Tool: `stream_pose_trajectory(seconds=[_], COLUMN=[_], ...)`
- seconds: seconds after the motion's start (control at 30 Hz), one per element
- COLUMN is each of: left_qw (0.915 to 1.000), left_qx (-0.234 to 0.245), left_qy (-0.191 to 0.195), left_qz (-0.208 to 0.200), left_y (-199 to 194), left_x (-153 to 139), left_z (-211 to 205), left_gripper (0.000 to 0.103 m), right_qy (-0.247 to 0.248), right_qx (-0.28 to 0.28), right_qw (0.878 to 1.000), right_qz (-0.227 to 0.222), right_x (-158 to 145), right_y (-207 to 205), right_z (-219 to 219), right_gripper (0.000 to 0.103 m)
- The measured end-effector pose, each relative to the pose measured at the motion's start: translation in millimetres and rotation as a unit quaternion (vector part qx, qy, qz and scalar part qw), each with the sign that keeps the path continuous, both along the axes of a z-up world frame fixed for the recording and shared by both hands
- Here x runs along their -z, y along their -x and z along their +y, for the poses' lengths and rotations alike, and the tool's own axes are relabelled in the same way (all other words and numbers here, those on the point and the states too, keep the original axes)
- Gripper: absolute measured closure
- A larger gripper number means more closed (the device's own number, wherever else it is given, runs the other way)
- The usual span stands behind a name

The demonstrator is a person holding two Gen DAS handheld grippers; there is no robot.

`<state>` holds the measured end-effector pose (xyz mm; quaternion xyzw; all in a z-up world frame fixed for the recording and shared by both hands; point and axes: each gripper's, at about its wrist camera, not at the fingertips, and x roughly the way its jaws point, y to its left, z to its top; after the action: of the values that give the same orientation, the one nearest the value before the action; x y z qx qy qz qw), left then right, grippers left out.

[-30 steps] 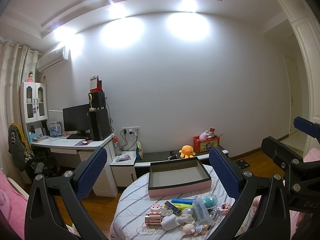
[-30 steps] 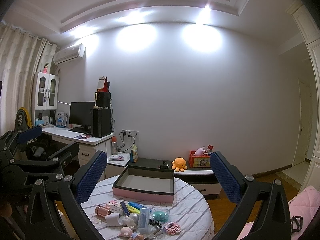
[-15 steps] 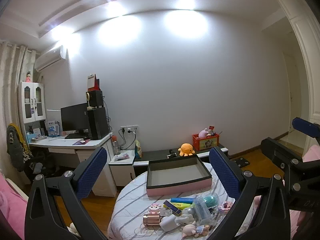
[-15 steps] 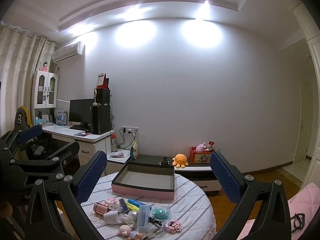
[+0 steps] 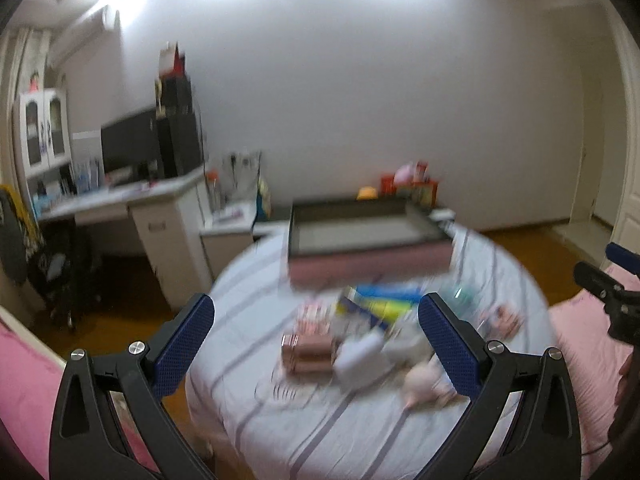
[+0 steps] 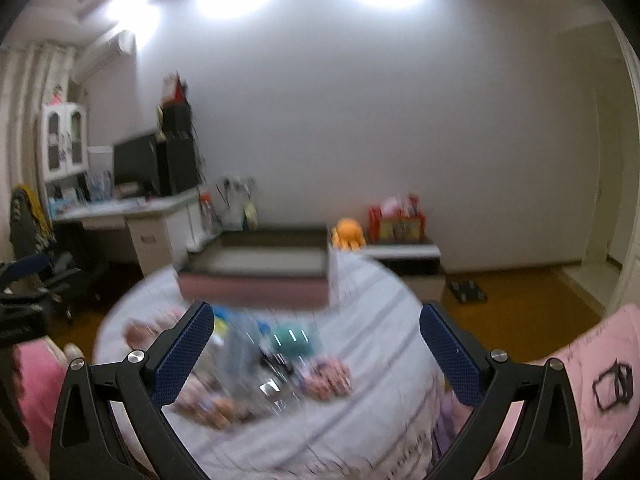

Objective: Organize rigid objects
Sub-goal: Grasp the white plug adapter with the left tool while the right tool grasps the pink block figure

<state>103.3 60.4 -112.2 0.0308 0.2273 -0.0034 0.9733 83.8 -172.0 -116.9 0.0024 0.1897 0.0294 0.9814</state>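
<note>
Both views are motion-blurred. A round table with a striped cloth (image 5: 260, 408) (image 6: 376, 408) carries an empty pink-sided box (image 5: 368, 268) (image 6: 256, 284) at its far side. In front of the box lies a heap of small items: a rose-gold case (image 5: 306, 354), a white bottle (image 5: 358, 354), a blue and yellow pack (image 5: 380, 300), a pink figure (image 5: 426, 384), a teal ball (image 6: 290, 340). My left gripper (image 5: 316, 344) is open above the heap, holding nothing. My right gripper (image 6: 316, 344) is open over the table too, empty.
A white desk (image 5: 120, 200) (image 6: 132, 212) with a monitor and a dark chair stands at the left. A low cabinet (image 6: 404, 252) with an orange plush (image 6: 348, 232) and a red box is behind the table. Pink bedding (image 5: 588, 352) (image 6: 592, 364) lies at the right.
Both grippers have tilted down and moved closer to the table; the box and the heap now fill more of each view. Both stay open.
</note>
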Motion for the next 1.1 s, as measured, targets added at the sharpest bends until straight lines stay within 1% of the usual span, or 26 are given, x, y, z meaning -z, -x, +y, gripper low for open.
stream_pose_trajectory(seconds=[0.1,0.17,0.2,0.27,0.33,0.37,0.53,0.6,0.63,0.73,0.8,0.83,0.93,1.0,1.1], left_qw=[0.9993,0.9981,0.9968,0.9948,0.993,0.9921,0.986,0.9829,0.9825,0.9809,0.9805,0.9803,0.9807,0.9819,0.9824], left_qx=[-0.003,0.009,0.013,0.017,0.02,0.019,0.0,-0.001,-0.005,-0.021,-0.022,-0.021,-0.012,-0.008,0.006], left_qy=[-0.002,-0.001,-0.004,-0.007,0.0,0.01,0.058,0.07,0.073,0.07,0.068,0.066,0.063,0.059,0.056], left_qz=[0.037,0.06,0.078,0.101,0.116,0.124,0.156,0.17,0.171,0.18,0.183,0.185,0.185,0.18,0.178], left_y=[-12.1,-20.4,-25.7,-33.8,-44.0,-49.8,-74.5,-83.8,-86.3,-98.1,-100.7,-102.0,-102.4,-100.2,-97.3], left_x=[31.9,53.0,64.0,76.4,87.2,92.4,105.8,111.0,111.3,115.8,117.9,119.0,119.2,118.4,118.5], left_z=[4.3,2.3,-0.3,-6.2,-11.7,-14.3,-18.8,-21.2,-20.8,-19.6,-16.3,-15.2,-11.6,-9.2,-5.8], left_gripper=[0.0,0.0,0.0,0.0,0.0,0.0,0.0,0.0,0.0,0.0,0.001,0.004,0.008,0.015,0.02], right_qy=[0.002,0.007,0.01,0.016,0.017,0.016,0.027,0.033,0.035,0.042,0.05,0.052,0.047,0.049,0.058], right_qx=[0.01,0.016,0.016,0.02,0.018,0.015,-0.001,-0.007,-0.01,-0.026,-0.034,-0.042,-0.051,-0.06,-0.073], right_qw=[0.999,0.998,0.997,0.995,0.994,0.993,0.991,0.989,0.989,0.987,0.985,0.984,0.982,0.98,0.978], right_qz=[0.044,0.068,0.08,0.099,0.111,0.117,0.133,0.141,0.145,0.156,0.162,0.164,0.175,0.181,0.185], right_x=[31.0,44.8,53.4,68.0,77.5,82.1,95.3,98.9,101.0,106.8,110.3,111.8,115.5,117.1,119.6], right_y=[-14.5,-22.3,-28.3,-36.4,-42.1,-46.3,-65.3,-73.2,-78.0,-90.5,-97.5,-100.8,-110.4,-118.1,-127.2], right_z=[-12.6,-18.6,-21.7,-26.7,-29.6,-29.8,-29.6,-28.8,-30.0,-29.2,-28.1,-27.2,-27.1,-25.8,-22.2], right_gripper=[0.0,0.0,0.0,0.0,0.0,0.0,0.0,0.0,0.0,0.0,0.0,0.0,0.0,0.0,0.0])
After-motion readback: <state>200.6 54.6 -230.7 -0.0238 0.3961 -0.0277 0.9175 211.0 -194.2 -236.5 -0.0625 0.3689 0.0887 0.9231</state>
